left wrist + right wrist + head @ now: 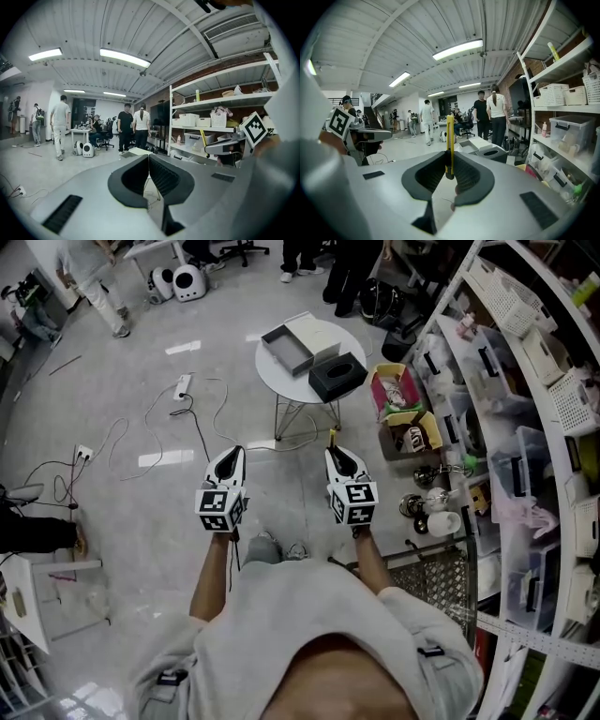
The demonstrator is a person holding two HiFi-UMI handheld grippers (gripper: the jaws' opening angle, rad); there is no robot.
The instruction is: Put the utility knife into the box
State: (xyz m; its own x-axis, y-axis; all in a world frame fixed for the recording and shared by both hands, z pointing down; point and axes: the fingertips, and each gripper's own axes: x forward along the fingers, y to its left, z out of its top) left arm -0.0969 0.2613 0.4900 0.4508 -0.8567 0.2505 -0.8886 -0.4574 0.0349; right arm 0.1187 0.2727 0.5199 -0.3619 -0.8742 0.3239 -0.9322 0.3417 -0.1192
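Right gripper (449,161) jaws pinch a yellow utility knife (449,138) by its lower end, and the rest stands straight up above the jaw tips at the centre of the right gripper view. Can't tell if a blade is out. Left gripper (148,164) jaws are pressed together, pads meeting with no gap, nothing between them. In the head view both grippers sit mid-frame, side by side and apart, tips toward the top of the frame. The knife shows there only as a tiny yellow sliver at the right gripper's tip, hard to make out. A round white table (281,381) sits upper centre, well apart from both grippers. On it are an open gray box (286,350) with a white lid or tray just beside it, and a black box (337,377) with an oval slot on top at the table's lower right edge. The knife is in neither box, well short of the table. Shelves (525,427) fill the right side of the frame, with contents too small and cluttered to name. A wire cart (431,582) at lower right is partly cut off behind the person's right arm. Cables (187,413) trail across the floor at left.
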